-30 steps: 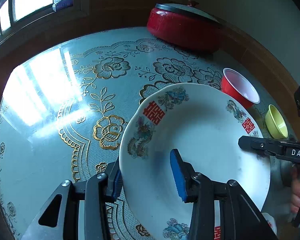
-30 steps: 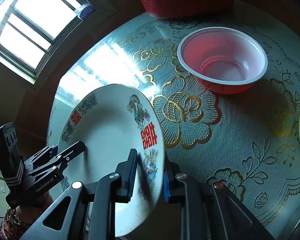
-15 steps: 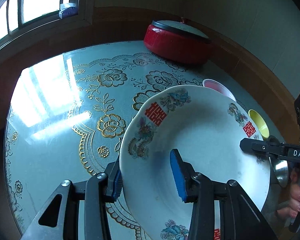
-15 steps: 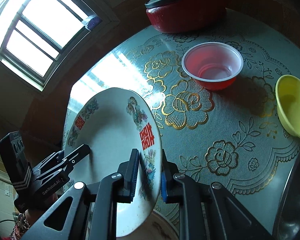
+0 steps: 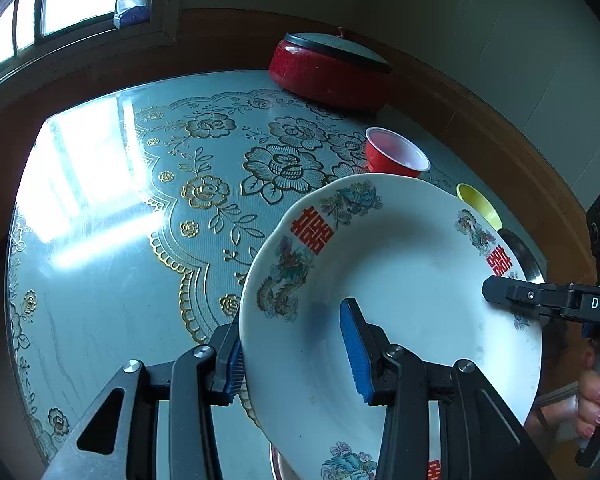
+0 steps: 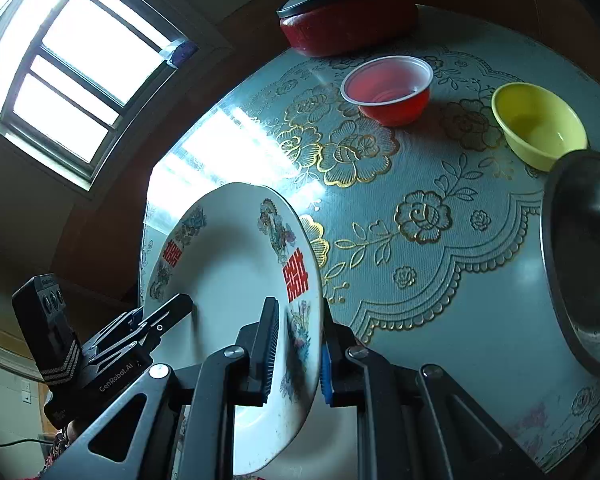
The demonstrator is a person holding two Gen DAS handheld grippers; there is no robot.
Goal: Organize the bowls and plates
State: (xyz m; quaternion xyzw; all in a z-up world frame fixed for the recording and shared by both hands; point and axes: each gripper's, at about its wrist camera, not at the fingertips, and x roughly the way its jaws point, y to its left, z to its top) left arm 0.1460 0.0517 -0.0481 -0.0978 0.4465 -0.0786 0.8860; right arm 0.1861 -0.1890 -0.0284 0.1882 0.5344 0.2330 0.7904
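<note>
Both grippers have the decorated white plate (image 5: pixel 400 280) by opposite rim edges, and over the last second it has come up off the worktop (image 5: pixel 100 240) and back from the bowls: red plastic bowl (image 6: pixel 388 88) and yellow bowl (image 6: pixel 540 124) now sit smaller and further off in both views, and a dark metal bowl (image 6: pixel 584 260) has come into the right wrist view. Left gripper (image 5: pixel 296 348): fingers at a medium gap, one pad under the rim, one inside the well, plate clamped between. Right gripper (image 6: pixel 296 348): fingers narrow, have just been closing a touch, rim pinched between the pads. Plate is airborne, tilted, held near the front worktop edge; another patterned plate edge shows right below it in the left view, so I read this as lift-and-carry toward a plate stack, bowls not yet sorted. Red lidded pot (image 5: pixel 328 72) at the far edge. Readable text: red double-happiness characters on the plate rim, "DAS" on the right gripper body, "GenRobot.AI" on the left one
</note>
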